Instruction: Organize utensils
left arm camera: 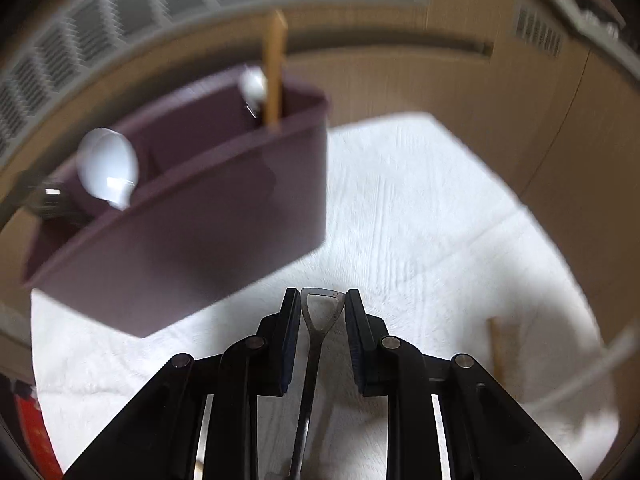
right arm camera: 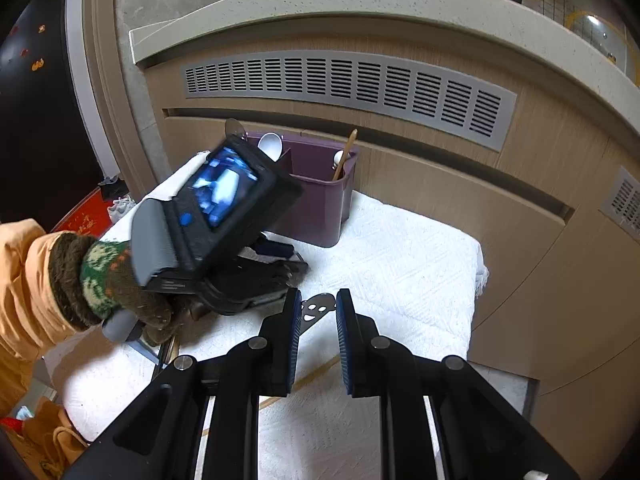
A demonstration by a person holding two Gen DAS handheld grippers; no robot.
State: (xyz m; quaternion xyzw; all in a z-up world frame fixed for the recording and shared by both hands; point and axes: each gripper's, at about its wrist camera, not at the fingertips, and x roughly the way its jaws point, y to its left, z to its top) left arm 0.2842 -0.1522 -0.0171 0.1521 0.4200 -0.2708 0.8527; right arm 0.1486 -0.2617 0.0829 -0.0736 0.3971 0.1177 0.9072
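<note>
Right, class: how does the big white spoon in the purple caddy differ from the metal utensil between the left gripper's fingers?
The white spoon is glossy white; the metal utensil is grey steel. The white spoon stands in the purple caddy, bowl up; the metal utensil is outside it, over the white cloth, its cut-out handle end held in the left gripper. Both are utensils.

purple caddy (left arm camera: pixel 192 216) blocking front-left, white towel (left arm camera: pixel 420 208) open right

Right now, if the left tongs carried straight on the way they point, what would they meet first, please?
Probably the white cloth just beyond the left tongs, right of the purple holder; depth is uncertain. A metal utensil handle sits between their tips.
</note>
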